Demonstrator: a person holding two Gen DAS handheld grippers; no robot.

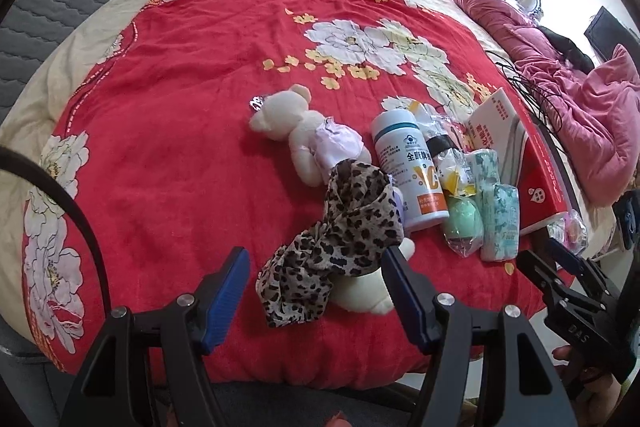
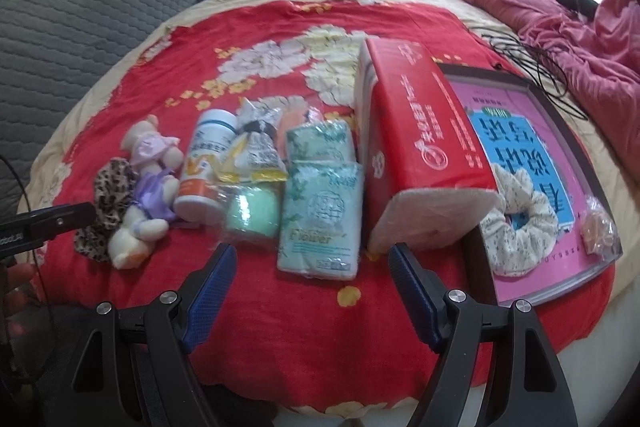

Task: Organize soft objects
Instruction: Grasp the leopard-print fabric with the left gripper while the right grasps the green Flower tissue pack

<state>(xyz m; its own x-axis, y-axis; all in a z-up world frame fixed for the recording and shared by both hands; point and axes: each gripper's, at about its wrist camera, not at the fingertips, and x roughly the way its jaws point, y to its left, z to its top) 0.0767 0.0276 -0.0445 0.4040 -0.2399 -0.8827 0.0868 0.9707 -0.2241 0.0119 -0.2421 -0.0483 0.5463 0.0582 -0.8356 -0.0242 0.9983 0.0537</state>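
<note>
Hovering over the near edge of the bed, both tongs are recorded spread and empty.

- Left tongs (image 1: pixel 316 291): blue pads apart, nothing pinched. Directly ahead, between the pads in the left wrist view, a leopard-print cloth (image 1: pixel 340 227) is draped over a white plush toy (image 1: pixel 360 293).
- Right tongs (image 2: pixel 308 287): blue pads apart, nothing pinched. Just ahead lies a pale green tissue pack (image 2: pixel 320 223), with a second tissue pack (image 2: pixel 322 143) behind it.
- Soft items noted on the red floral bedspread (image 1: pixel 180 131): a second plush bear in a lilac dress (image 1: pixel 304 131), a green sponge in clear wrap (image 1: pixel 462 223), a floral scrunchie (image 2: pixel 520 223) resting on a pink book (image 2: pixel 532 151).
- Other items: a white supplement bottle (image 1: pixel 408 167) lying beside the bears, a crumpled snack packet (image 2: pixel 256 151), a red carton (image 2: pixel 420 135) on its side between the tissue packs and the book, black cables (image 2: pixel 532 67) farther back.

Step in hand, as judged: the approach, with no item yet gripped. Sorting appears not begun, the soft things lying mixed with hard ones.

Next move, as judged: the left tongs are to be lowered onto the leopard-print cloth and pressed shut on a raised fold, care being taken that the plush beneath is not dragged along.
</note>
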